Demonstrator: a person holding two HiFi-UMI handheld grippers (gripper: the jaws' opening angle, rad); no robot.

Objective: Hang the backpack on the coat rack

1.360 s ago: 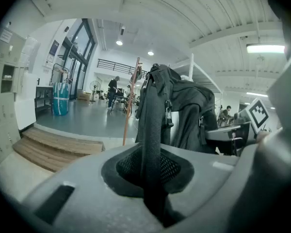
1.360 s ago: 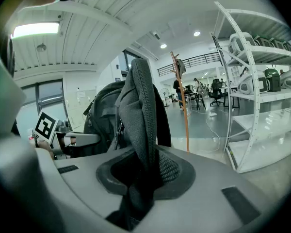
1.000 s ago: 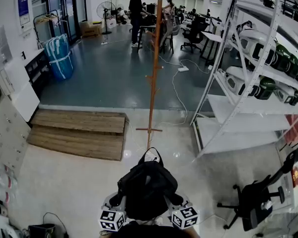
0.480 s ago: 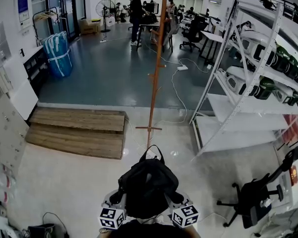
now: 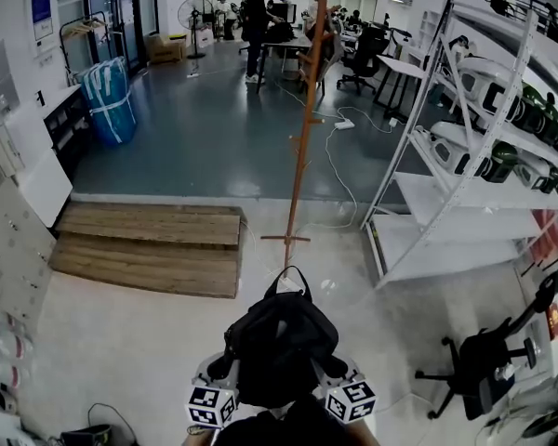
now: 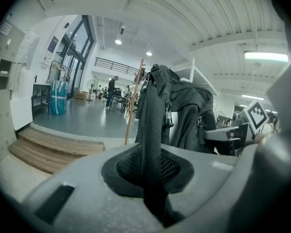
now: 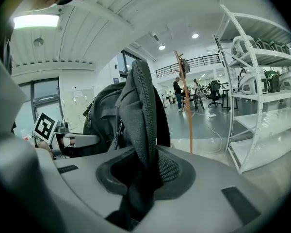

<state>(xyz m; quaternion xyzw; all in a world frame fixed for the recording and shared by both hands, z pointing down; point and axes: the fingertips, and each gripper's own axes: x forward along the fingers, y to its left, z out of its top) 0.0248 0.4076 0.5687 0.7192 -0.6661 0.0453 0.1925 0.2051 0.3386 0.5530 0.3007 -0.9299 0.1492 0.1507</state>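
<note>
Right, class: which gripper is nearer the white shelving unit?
Right. The right gripper, shut on the black backpack, is on the side of the white shelving unit. The left gripper, also shut on the black backpack, is on the far side of the bag from it.

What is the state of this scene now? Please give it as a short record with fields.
item: black backpack, carried between both grippers
left gripper: closed on the backpack
right gripper: closed on the backpack
coat rack: upright, ahead of the backpack, not touching it
hung: not yet
</note>
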